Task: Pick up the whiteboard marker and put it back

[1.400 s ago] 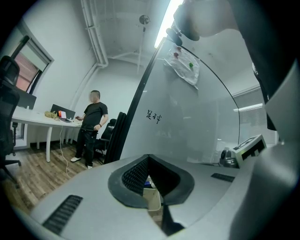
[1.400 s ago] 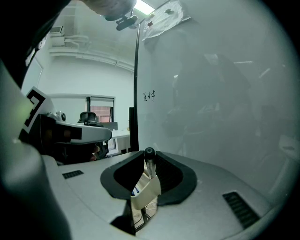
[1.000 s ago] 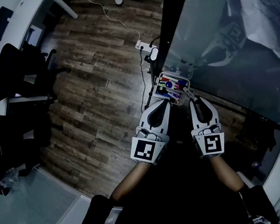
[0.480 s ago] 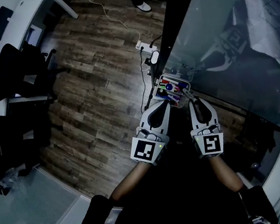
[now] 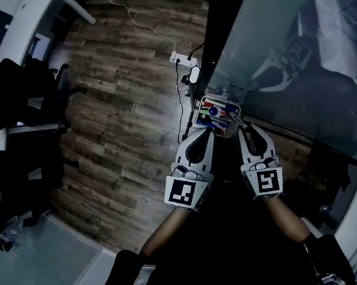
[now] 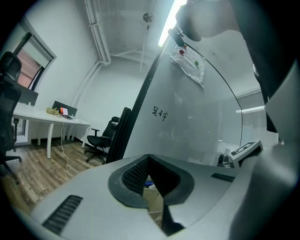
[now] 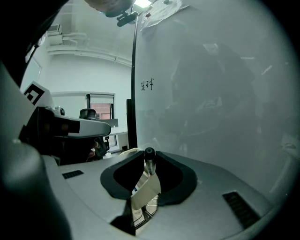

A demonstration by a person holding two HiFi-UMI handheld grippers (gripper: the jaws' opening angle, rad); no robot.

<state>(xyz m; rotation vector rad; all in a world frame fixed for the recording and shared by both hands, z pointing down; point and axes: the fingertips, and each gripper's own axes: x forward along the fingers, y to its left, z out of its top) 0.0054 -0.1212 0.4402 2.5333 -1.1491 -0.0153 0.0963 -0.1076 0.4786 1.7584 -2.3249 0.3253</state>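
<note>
Room's pretty dim here: dark wood plank floor [image 5: 125,100], a big whiteboard [image 5: 285,56] on a black post [image 5: 220,19] taking up the right side, and a white power strip [image 5: 178,57] with its cable lying on the floor near the post. Over on the left there are a few black office chairs [image 5: 12,97] next to a long white desk [image 5: 21,22]. The board has a small bit of handwriting [image 6: 160,112] on it and a clear plastic bag [image 6: 190,61] hanging near the top. Down at the bottom edge of the board sits a little tray [image 5: 220,98] with a bunch of coloured pens in it. Both grippers are side by side, pointing at that tray. The right gripper [image 7: 149,157] is pinching the whiteboard marker [image 7: 150,164] between its tips, black cap sticking up past the jaws; from the head view the marker [image 5: 235,118] is just beside the tray's near right corner, can't tell if it's touching. The left gripper [image 6: 149,158] has its 2 jaw tips pressed together with nothing between them, just near the tray's left side.
</note>
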